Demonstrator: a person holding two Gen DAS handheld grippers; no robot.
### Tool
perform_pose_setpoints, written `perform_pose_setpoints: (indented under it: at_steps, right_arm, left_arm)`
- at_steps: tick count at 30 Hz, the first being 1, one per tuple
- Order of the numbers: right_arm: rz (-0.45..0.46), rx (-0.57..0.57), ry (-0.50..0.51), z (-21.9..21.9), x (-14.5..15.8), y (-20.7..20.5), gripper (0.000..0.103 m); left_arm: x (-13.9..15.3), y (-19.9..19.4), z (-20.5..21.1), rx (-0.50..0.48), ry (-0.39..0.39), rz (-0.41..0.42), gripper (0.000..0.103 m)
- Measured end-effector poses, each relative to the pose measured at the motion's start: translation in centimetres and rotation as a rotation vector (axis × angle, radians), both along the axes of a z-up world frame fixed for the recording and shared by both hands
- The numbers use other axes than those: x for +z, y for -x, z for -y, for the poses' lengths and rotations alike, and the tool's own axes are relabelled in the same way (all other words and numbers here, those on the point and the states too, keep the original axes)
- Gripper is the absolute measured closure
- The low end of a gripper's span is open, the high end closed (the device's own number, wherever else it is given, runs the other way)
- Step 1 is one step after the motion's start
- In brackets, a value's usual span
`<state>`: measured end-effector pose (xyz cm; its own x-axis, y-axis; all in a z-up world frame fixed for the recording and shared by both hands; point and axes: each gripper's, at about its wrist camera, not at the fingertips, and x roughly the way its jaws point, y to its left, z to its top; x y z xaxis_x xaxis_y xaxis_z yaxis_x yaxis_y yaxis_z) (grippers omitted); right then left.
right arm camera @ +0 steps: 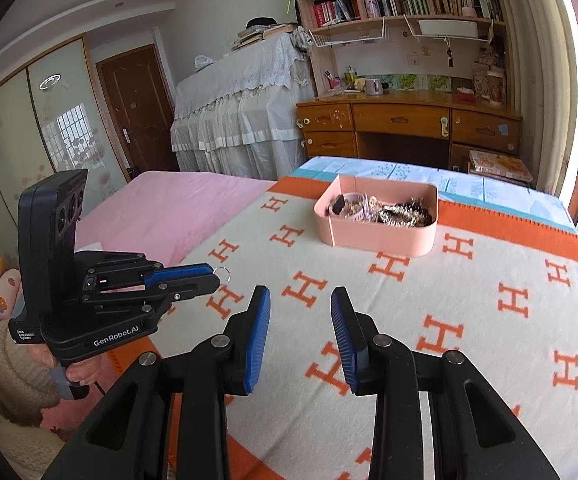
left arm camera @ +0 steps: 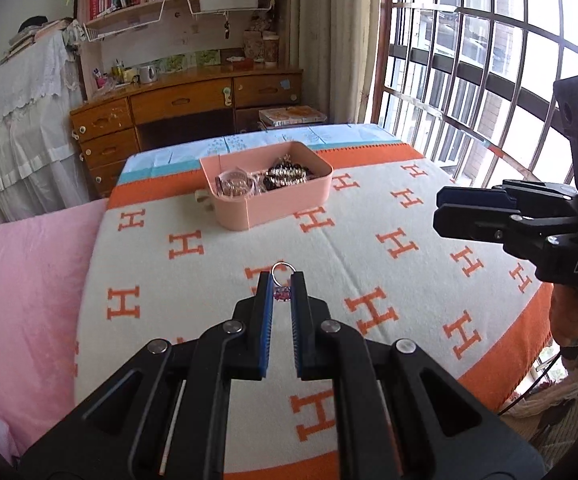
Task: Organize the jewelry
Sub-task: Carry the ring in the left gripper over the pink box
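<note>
My left gripper (left arm camera: 282,280) is shut on a silver ring (left arm camera: 282,271) with a small pink and purple stone, held above the blanket. The ring's loop sticks out past the fingertips and also shows in the right wrist view (right arm camera: 222,273). A pink tray (left arm camera: 289,204) holding several dark and silver jewelry pieces sits farther back on the blanket; it also shows in the right wrist view (right arm camera: 381,236). My right gripper (right arm camera: 300,300) is open and empty, above the blanket, to the right of the left gripper (right arm camera: 213,276).
The cream blanket with orange H marks (left arm camera: 217,264) covers the bed. A pink sheet (left arm camera: 21,280) lies to the left. A wooden desk with shelves (left arm camera: 185,96) stands behind the bed. A barred window (left arm camera: 489,60) runs along the right.
</note>
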<state>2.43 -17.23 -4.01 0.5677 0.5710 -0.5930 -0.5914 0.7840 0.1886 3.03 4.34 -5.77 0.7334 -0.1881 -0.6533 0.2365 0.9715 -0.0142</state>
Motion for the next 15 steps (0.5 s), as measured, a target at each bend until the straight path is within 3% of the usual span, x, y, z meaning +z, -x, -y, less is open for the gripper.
perform_pose_setpoints:
  at_steps: [9,12,15]
  right_arm:
    - [0.002,-0.132,0.004,-0.1,7.1,-9.1,0.071]
    - [-0.035,-0.193,-0.007,-0.4,7.4,-13.5,0.071]
    - [-0.098,-0.244,-0.016,-0.7,6.1,-17.8,0.071]
  left_arm:
    - [7.2,-8.7,1.9,-0.011,-0.087,0.094,0.097]
    - [7.5,-13.1,2.8,-0.002,-0.109,0.083,0.097]
    - [5.9,-18.0,3.2,0.010,-0.095,0.000,0.097]
